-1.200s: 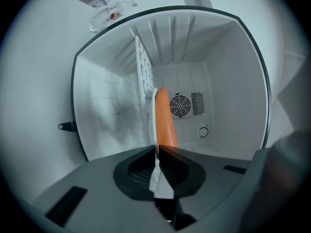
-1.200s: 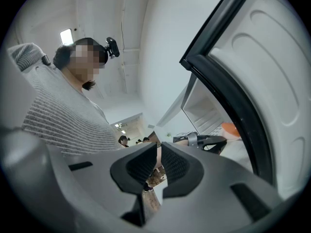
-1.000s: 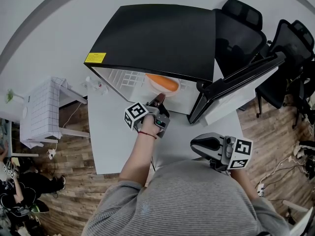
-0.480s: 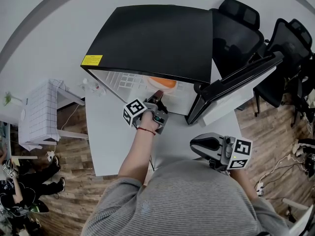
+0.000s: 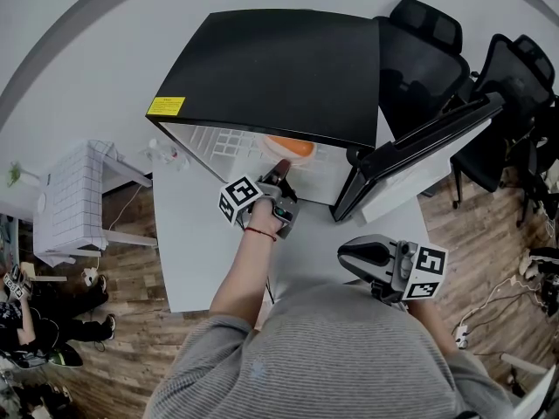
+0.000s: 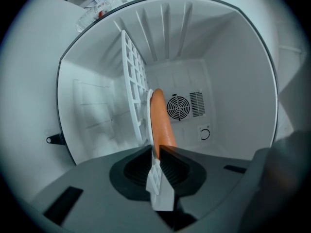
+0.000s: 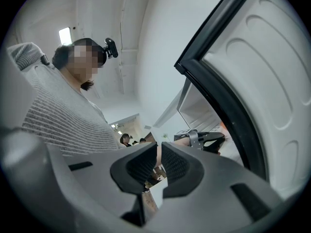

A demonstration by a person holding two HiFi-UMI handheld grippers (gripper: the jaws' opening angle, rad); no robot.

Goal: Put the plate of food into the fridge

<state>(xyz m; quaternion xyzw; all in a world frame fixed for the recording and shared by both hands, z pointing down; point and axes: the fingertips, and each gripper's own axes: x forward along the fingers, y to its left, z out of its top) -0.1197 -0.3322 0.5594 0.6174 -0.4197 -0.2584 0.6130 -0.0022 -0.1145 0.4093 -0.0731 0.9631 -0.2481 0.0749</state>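
Left gripper [image 5: 279,172] fingers clamped on rim of plate [image 6: 149,113], orange food [image 6: 161,123] on top. Plate inside fridge [image 5: 279,68], level just over wire shelf [image 6: 132,81], likely ready for set-down. Right gripper [image 7: 158,161] idle by torso, fingers nearly together, empty. Door [image 5: 419,147] stands wide for access.

Head view: bright, even, diffuse rm light; soft shadows; strong fisheye bend at edges. Left gripper view: fridge interior [image 6: 233,81] bright white, mildly washed out; left gripper [image 6: 156,152] body soft-focus; black vignette. Right gripper view: dimmer, backlit by bright panel [image 7: 64,35]; right gripper [image 7: 159,154] blurred.
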